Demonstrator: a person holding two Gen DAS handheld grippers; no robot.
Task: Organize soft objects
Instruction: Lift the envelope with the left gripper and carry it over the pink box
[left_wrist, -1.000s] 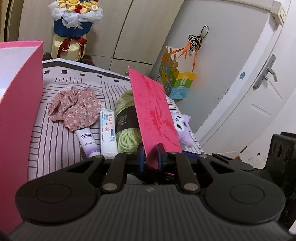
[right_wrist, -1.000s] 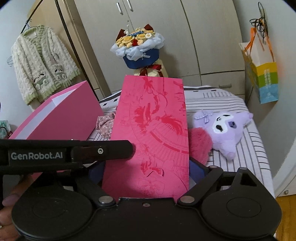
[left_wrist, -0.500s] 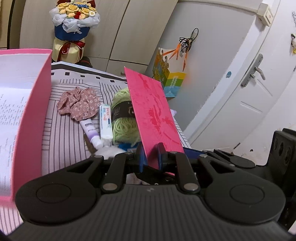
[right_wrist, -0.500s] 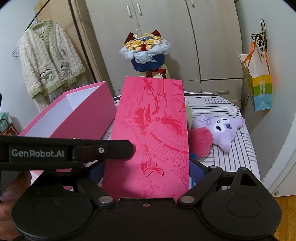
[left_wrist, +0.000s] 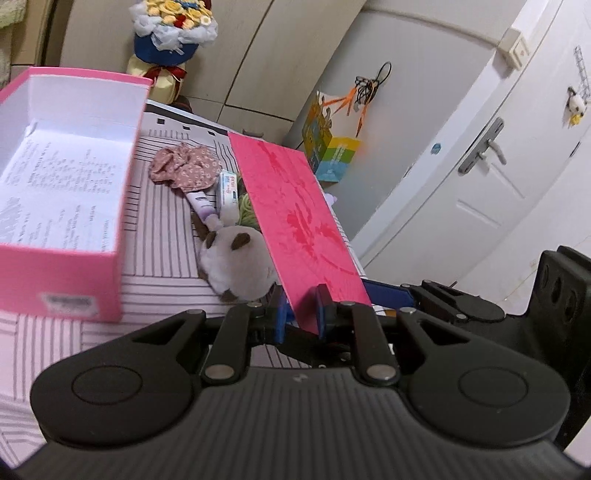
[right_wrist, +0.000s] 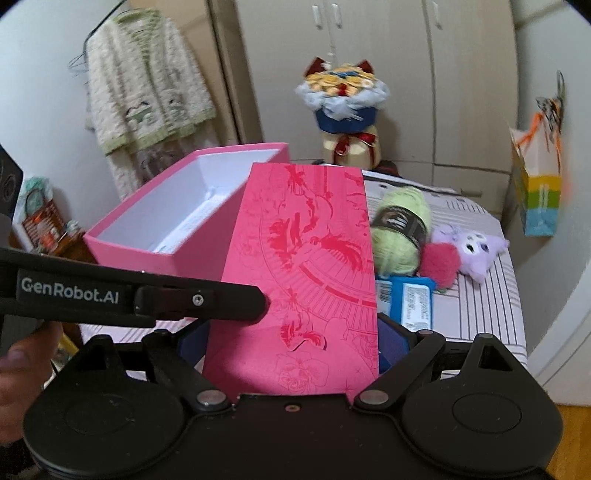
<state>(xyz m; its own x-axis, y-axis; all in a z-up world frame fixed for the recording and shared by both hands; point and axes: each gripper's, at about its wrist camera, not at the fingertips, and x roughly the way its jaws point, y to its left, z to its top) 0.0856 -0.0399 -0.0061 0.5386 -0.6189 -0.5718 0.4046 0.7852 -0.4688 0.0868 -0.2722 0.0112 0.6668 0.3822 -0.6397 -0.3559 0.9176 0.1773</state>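
Note:
A flat pink printed envelope (left_wrist: 291, 206) stands on edge in the left wrist view, and my left gripper (left_wrist: 301, 308) is shut on its near edge. In the right wrist view the envelope (right_wrist: 306, 266) faces me, and my right gripper (right_wrist: 293, 343) is shut across its width, a blue pad on each side. An open pink box (left_wrist: 74, 273) with a white inside sits left on the striped bed. Soft things lie right of the box (right_wrist: 207, 262): a floral scrunchie (left_wrist: 184, 168), a white and brown plush (left_wrist: 236, 262), green yarn (right_wrist: 400, 229), a pink pompom (right_wrist: 439, 262) and a purple plush (right_wrist: 472, 247).
Two tubes (left_wrist: 227, 195) and a blue packet (right_wrist: 410, 299) lie among the soft things. A bouquet (right_wrist: 343, 103) stands behind the bed by the wardrobe. A colourful gift bag (right_wrist: 539, 199) hangs on the right, and a cardigan (right_wrist: 147, 96) hangs on the left. A door (left_wrist: 491, 192) is at right.
Both grippers have drawn back and risen with the envelope still held. The pink box's inside has come into view, and the white and brown plush now shows in the left wrist view.

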